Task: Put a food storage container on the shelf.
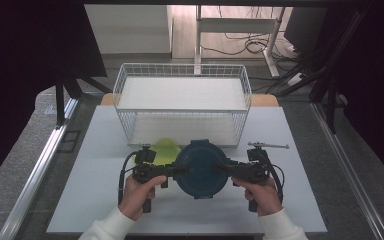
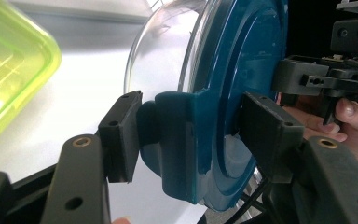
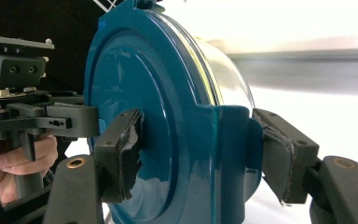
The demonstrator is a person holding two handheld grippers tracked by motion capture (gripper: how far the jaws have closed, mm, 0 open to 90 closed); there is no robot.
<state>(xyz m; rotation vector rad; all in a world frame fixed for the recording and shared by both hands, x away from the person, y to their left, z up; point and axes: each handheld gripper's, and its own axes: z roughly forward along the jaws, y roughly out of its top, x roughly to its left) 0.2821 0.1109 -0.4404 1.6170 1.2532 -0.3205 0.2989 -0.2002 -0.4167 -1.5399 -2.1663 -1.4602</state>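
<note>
Blue-lidded round container (image 1: 200,168) held at lower centre of the high view, between both grippers, lid up, just above the bench (image 1: 95,190). Left gripper (image 1: 176,170) clamped on the lid's left latch tab, right gripper (image 1: 224,169) on the right tab; jaws part-closed, holding the tabs from opposite sides. Left gripper view: lid edge-on at centre, one pad (image 2: 121,135) under the tab (image 2: 175,140), other pad on the lid top, clear bowl (image 2: 161,51) bulging toward upper left. Right gripper view: same grip mirrored, pads (image 3: 121,154) bracketing the tab (image 3: 230,149), bowl toward upper right. Grip line runs left-right across the frame, both hands equally near, so load shared evenly. Just behind, touching or nearly: green lidded box (image 1: 164,148), upper left of the container. Farther, upper centre: white wire basket (image 1: 182,75), open top, front wall close beyond the container's far edge. Likely next: carry forward and up over the basket rim; must keep level and clear the green box.
</note>
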